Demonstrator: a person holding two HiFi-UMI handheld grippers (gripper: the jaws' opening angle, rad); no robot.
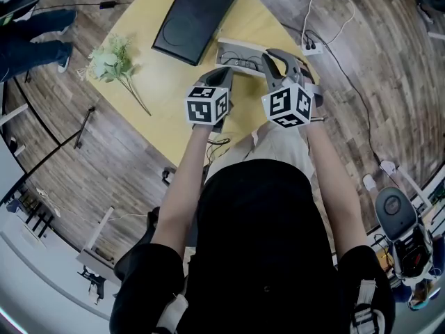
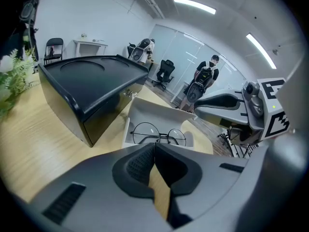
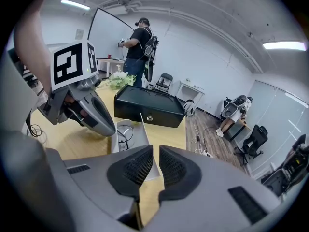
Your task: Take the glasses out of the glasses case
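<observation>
looking down from the head view, both tools hover over the near edge of a pale yellow wooden table. the left gripper has its dark ribbed pads pressed tip to tip, jaws together with nothing caught between them, only bare tabletop showing below. the right gripper shows a thin slit between its pads, jaws a little apart and empty.

and there's the target: a white hard glasses case lies open on the table with its lid standing up behind it, and a pair of round thin black wire-rimmed glasses lies inside it, lenses facing up. from the left gripper view the case is just beyond the closed tips, dead ahead. from the right gripper view it sits ahead and a touch to the left of the pads, and the left gripper's grey nose hangs over the case's left side; i can't tell whether it touches.

behind the case sits a large flat black box with its lid down, close to the case. a sprig of white artificial flowers with green leaves lies well off to the left of the box. both marker cubes sit side by side in the head view, the two grippers near each other and angled down toward the case.
</observation>
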